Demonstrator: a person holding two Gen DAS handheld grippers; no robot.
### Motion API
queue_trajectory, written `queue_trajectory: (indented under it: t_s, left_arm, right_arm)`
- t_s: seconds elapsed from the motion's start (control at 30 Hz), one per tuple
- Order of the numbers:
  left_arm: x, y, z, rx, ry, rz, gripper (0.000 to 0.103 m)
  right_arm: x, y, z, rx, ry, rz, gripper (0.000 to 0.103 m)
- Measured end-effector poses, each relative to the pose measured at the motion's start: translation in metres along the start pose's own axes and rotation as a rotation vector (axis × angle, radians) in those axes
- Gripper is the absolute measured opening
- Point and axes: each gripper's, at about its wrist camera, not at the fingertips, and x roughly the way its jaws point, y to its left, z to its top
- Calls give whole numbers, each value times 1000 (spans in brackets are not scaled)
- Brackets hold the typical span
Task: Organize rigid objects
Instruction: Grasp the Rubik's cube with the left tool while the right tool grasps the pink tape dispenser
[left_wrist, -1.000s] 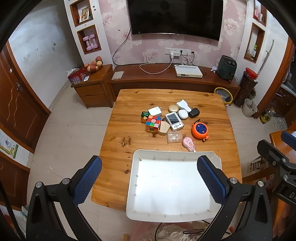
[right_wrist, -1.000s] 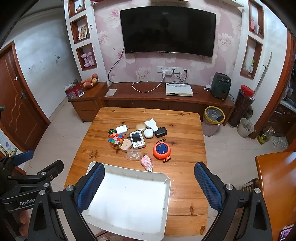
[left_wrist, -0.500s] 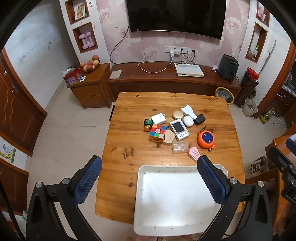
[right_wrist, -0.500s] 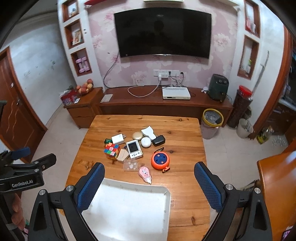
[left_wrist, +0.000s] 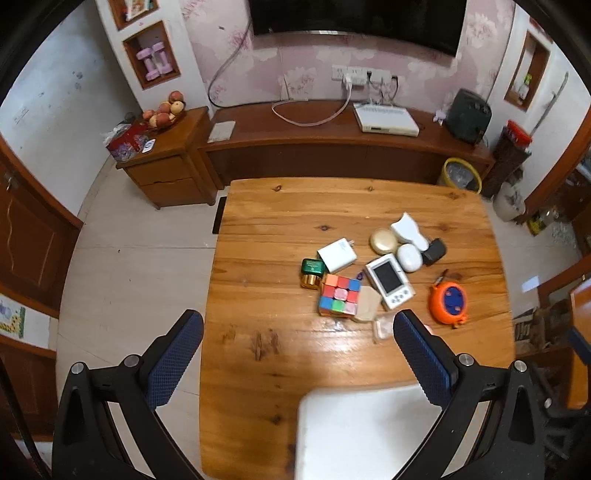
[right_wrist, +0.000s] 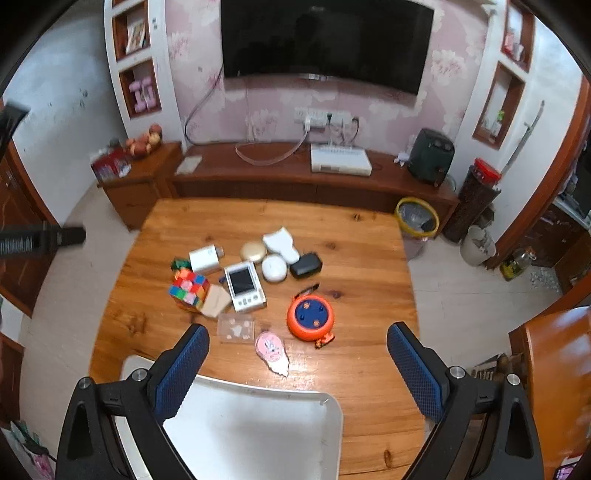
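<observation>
While both grippers hang high above the wooden table (right_wrist: 369, 266), the white tray (right_wrist: 258, 424) at its near edge, toward 6 o'clock, holds nothing; its rim is smooth plastic with rounded corners. The left gripper (left_wrist: 297, 345) has its blue, cross-hatched pads spread wide, grasping nothing, and the right gripper (right_wrist: 297, 360) is likewise released and bare.

At the table's middle lies a loose cluster of hard objects. A Rubik's cube (right_wrist: 189, 290) sits at 9 o'clock of it, touching a tan block (right_wrist: 216, 301). Just beside that is a white handheld game console (right_wrist: 243, 286) with a dark screen. A clear flat plastic case (right_wrist: 236, 328) and a pink bunny-print gadget (right_wrist: 271, 349) lie nearest the tray. A round orange cord reel (right_wrist: 311, 317) sits at 4 o'clock. Farther back rest a white charger (right_wrist: 204, 258), a gold round compact (right_wrist: 253, 252), a white oval case (right_wrist: 274, 268) and a black case (right_wrist: 306, 264).

Beyond the glossy plank tabletop stand a long dark TV console (right_wrist: 295, 181), a wall-mounted television (right_wrist: 325, 40) on pink floral wallpaper, and a yellow-rimmed bin (right_wrist: 416, 218) at 2 o'clock.
</observation>
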Motion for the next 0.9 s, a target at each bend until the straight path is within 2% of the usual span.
queue_trajectory:
  t_s: [0.07,0.1,0.17,0.2,0.33,0.37,0.5,0.77,0.9]
  left_arm:
    - [23,-2,4,20,39,4,102]
    - [32,-3,5,30,53,-2,102]
    - [52,-7,6,47,75,-21,102]
    - [66,-10,6,58,95,-32,102]
    - [107,-23,6,89,189,-54,102]
    - [115,-26,5,100,205,-62,102]
    - [142,-36,5,132,254,-74,102]
    - [192,-41,11,92,337,-72,100]
    - [208,-40,10,73,381,-89,94]
  right_arm:
    - [24,4,-5,-5,45,8,94]
    - [35,5,-7,-10,69,11,85]
    - [49,5,-9,-17,101,20,76]
    - [78,5,-16,-21,168,30,76]
    - [110,5,-24,-17,242,47,76]
    - [133,7,-29,-23,298,65,76]
    - [172,18,-33,-72,376,63,76]
    - [220,40,-37,-144,474,67,75]
    - [236,42,-40,-128,521,82,66]
